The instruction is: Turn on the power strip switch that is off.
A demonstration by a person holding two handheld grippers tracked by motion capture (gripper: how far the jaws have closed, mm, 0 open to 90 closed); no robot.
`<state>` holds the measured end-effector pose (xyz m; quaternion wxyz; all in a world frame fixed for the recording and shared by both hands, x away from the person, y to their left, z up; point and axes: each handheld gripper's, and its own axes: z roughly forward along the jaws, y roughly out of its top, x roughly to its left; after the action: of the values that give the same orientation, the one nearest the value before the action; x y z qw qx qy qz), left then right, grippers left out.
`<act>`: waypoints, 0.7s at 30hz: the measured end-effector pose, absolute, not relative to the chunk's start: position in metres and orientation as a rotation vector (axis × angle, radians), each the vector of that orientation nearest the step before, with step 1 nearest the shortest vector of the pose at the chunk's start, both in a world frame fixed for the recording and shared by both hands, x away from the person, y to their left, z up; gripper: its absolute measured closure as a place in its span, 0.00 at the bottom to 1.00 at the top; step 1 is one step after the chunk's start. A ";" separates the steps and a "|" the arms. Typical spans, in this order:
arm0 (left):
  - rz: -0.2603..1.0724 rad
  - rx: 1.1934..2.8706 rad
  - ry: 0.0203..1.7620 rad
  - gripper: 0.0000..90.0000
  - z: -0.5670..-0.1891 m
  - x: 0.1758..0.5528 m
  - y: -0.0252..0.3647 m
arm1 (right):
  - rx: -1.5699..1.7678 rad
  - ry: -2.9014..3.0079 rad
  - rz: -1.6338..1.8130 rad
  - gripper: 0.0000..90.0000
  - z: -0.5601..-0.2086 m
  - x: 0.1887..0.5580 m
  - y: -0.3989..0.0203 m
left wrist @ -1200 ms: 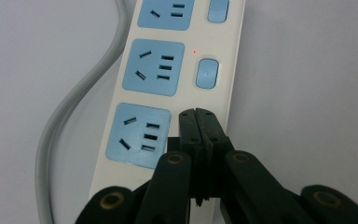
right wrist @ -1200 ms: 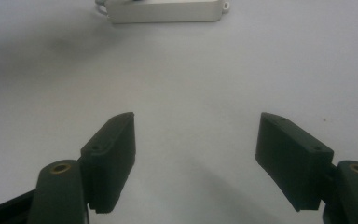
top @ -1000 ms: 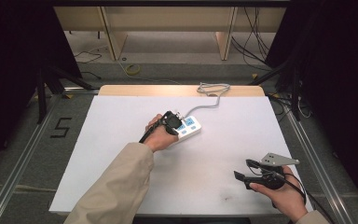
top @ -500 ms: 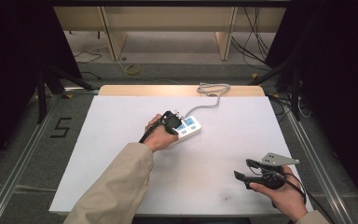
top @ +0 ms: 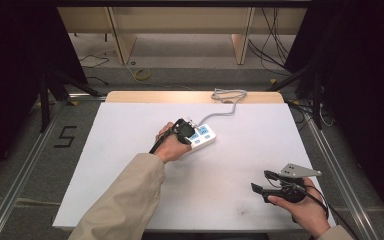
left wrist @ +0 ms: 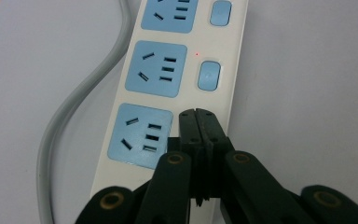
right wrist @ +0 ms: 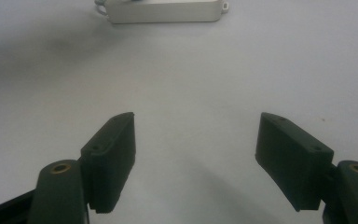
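We see the white power strip (top: 200,137) lying mid-table on the white table top (top: 130,130), its grey cord (top: 227,97) running to the far edge; our left gripper (left wrist: 198,116), jaws pressed together and holding nothing, rests its tips over the strip's nearest switch; our right gripper (right wrist: 196,140) sits well apart near the front right, jaws spread wide and empty.

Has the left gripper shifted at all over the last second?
No. In the high view the left gripper sits over the near end of the power strip, same spot against the table edge. Its jaws are shut above the strip.
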<state>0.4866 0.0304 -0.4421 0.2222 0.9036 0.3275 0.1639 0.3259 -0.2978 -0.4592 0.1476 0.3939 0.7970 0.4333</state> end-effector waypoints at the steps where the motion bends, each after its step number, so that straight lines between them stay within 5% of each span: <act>1: 0.452 2.497 0.905 1.00 -0.442 0.487 0.031 | 1.132 2.292 1.249 0.32 -0.459 0.326 -0.298; 21: 0.462 2.421 0.897 1.00 -0.435 0.484 0.033 | 1.135 2.292 1.248 0.32 -0.459 0.326 -0.298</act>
<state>0.4837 0.0325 -0.4346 0.2567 0.8921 0.3307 0.1701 0.3259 -0.2984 -0.4591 0.1472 0.3946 0.7966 0.4337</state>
